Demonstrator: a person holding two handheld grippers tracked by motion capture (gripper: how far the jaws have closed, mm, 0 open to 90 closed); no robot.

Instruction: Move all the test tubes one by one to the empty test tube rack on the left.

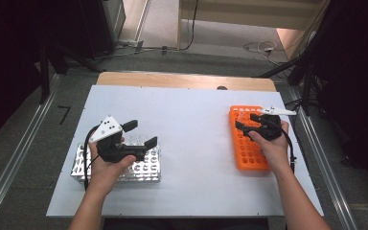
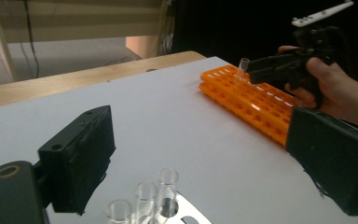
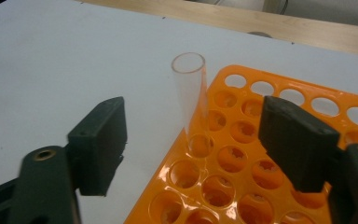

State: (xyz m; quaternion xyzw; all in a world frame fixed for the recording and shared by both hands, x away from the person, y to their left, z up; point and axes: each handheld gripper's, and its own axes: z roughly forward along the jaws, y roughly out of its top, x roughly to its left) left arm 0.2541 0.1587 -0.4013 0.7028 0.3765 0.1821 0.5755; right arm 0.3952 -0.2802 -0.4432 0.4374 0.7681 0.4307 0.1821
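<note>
Clear tube (image 3: 189, 93) stands in an edge hole of the orange rack (image 1: 247, 148), on the rack's side facing mid-desk, leaning slightly. Right gripper (image 3: 193, 144) points at it: fingers (image 3: 100, 144) set at middling width, one either side of the tube, neither pad touching it; tube stands beyond the pads. Rest of the orange rack's holes seen here are unfilled.

Left gripper (image 1: 141, 134) held over the metal rack (image 1: 143, 170) at the near left of the desk (image 1: 187, 120); fingers wide apart, nothing between them. Three clear tubes (image 2: 144, 198) stand upright in that rack just below the fingers.

Obstructions: none between the two racks; bare white desk separates them, well apart. Orange rack lies near the right edge, metal rack near the left edge and fairly near the front. Far strip of the desk is bare wood. Beyond the desk: floor with cables (image 1: 258, 48), dark stands at both sides.
</note>
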